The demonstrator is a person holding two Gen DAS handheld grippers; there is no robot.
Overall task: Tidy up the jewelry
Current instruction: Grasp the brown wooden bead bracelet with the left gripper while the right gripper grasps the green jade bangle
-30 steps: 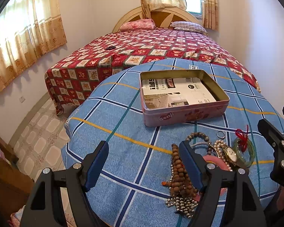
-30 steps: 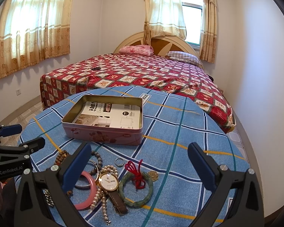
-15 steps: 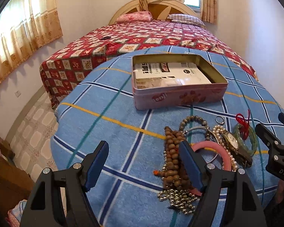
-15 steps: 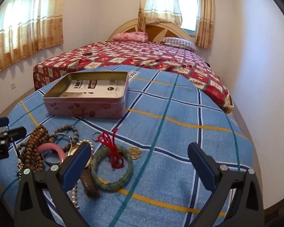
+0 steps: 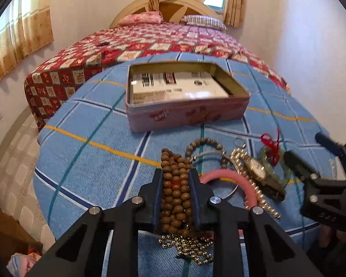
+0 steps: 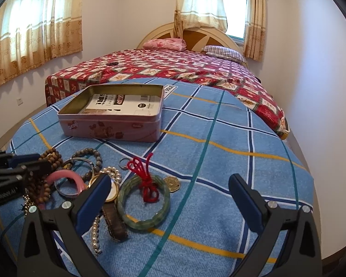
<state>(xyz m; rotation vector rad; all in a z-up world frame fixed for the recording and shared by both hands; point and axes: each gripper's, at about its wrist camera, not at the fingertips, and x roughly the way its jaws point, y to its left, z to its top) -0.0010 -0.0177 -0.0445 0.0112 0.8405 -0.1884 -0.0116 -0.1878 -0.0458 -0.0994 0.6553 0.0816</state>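
Observation:
My left gripper [image 5: 175, 177] is shut on a brown wooden bead strand [image 5: 175, 184] that lies on the blue plaid table; it also shows in the right wrist view [image 6: 52, 158]. Beside it lie a pink bangle [image 5: 228, 175], a grey bead bracelet [image 5: 205, 144], a watch [image 5: 257, 169], a pearl string [image 6: 95, 230], a green jade bangle [image 6: 143, 198] with a red knot, a small ring [image 6: 123, 162] and a gold coin [image 6: 171, 183]. My right gripper [image 6: 169, 191] is open, low over the watch and jade bangle. An open pink tin [image 5: 186, 113] holding a white paper stands behind.
A silver bead chain [image 5: 189, 249] lies under my left gripper near the table's front edge. A bed with a red patterned cover [image 6: 173, 67] stands just behind the table. Bare blue cloth [image 6: 230, 152] spreads to the right of the jewelry.
My left gripper has moved forward and down and closed on the brown bead strand. My right gripper has dropped lower toward the watch and jade bangle, still open.

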